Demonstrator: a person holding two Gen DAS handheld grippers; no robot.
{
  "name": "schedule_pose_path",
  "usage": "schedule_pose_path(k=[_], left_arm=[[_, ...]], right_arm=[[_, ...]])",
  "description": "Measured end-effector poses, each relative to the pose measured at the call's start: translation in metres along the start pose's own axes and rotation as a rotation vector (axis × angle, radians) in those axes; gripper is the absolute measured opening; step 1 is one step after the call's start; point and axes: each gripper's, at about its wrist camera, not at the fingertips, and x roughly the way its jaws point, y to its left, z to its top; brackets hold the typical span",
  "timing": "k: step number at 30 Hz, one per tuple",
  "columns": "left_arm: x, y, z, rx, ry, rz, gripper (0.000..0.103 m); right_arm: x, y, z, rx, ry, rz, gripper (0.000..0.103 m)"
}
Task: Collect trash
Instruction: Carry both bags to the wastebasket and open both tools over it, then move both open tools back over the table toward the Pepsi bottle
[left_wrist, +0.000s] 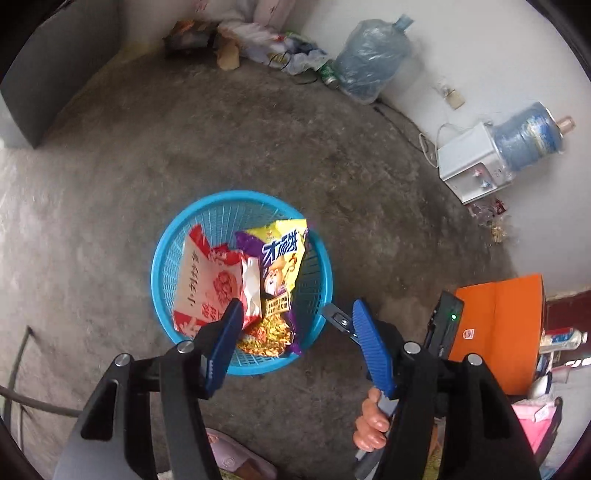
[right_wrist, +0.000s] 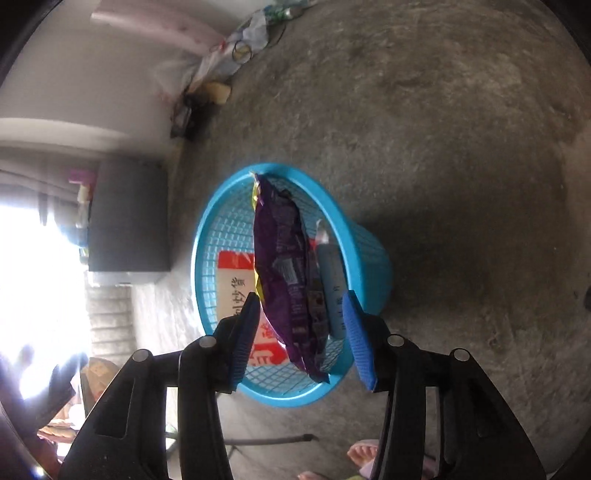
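A blue mesh basket (left_wrist: 166, 266) stands on the concrete floor. Inside it lie a red-and-white paper bag (left_wrist: 207, 280) and a yellow-and-purple snack packet (left_wrist: 280, 273) that leans on the rim. My left gripper (left_wrist: 297, 306) hovers open over the basket's near side, with nothing pressed between its pads. In the right wrist view, the purple packet (right_wrist: 288, 277) stands on edge in the basket (right_wrist: 369, 251), with a grey tube-like item (right_wrist: 332, 280) beside it. My right gripper (right_wrist: 301, 297) is open above them, and its pads are clear of the packet.
Two water jugs (left_wrist: 373, 55), a white dispenser (left_wrist: 469, 166) and a heap of bags (left_wrist: 258, 40) line the far wall. An orange box (left_wrist: 498, 325) sits to the right, and a dark cabinet (right_wrist: 129, 218) to the left. A person's fingers (left_wrist: 369, 424) grip the handle.
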Motion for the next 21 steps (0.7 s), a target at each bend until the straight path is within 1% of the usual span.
schedule_pose_path(k=[3,6,8,9,11,13,15,16,18,19,21], left_arm=[[-0.017,-0.01,-0.001,0.044,-0.05,0.04,0.063],[-0.042,-0.014,-0.008,0.043,-0.082,0.031,0.063],[-0.055,-0.018,-0.01,0.036,-0.109,0.016,0.064],[-0.07,-0.017,-0.016,0.028,-0.135,0.014,0.064],[-0.091,-0.016,-0.024,0.02,-0.175,0.006,0.066],[-0.12,-0.013,-0.038,0.017,-0.228,0.019,0.067],[-0.152,-0.005,-0.057,0.01,-0.285,0.041,0.068],[-0.167,-0.002,-0.065,0.008,-0.304,0.059,0.068],[-0.196,0.008,-0.087,-0.003,-0.347,0.102,0.068],[-0.213,0.015,-0.101,-0.014,-0.37,0.116,0.068],[-0.24,0.03,-0.127,-0.042,-0.413,0.15,0.072]], right_arm=[[-0.014,-0.003,-0.004,-0.007,-0.033,0.0,0.048],[-0.029,0.001,-0.013,-0.011,-0.064,0.004,0.048],[-0.042,0.015,-0.023,-0.045,-0.089,-0.002,0.048],[-0.045,0.027,-0.022,-0.07,-0.103,0.001,0.048],[-0.066,0.051,-0.03,-0.149,-0.139,0.014,0.05],[-0.082,0.071,-0.039,-0.222,-0.172,0.028,0.054],[-0.102,0.095,-0.055,-0.306,-0.205,0.031,0.057],[-0.11,0.105,-0.062,-0.343,-0.216,0.035,0.061],[-0.127,0.129,-0.081,-0.438,-0.237,0.032,0.07],[-0.133,0.14,-0.09,-0.482,-0.245,0.028,0.072],[-0.144,0.165,-0.11,-0.59,-0.249,0.002,0.082]])
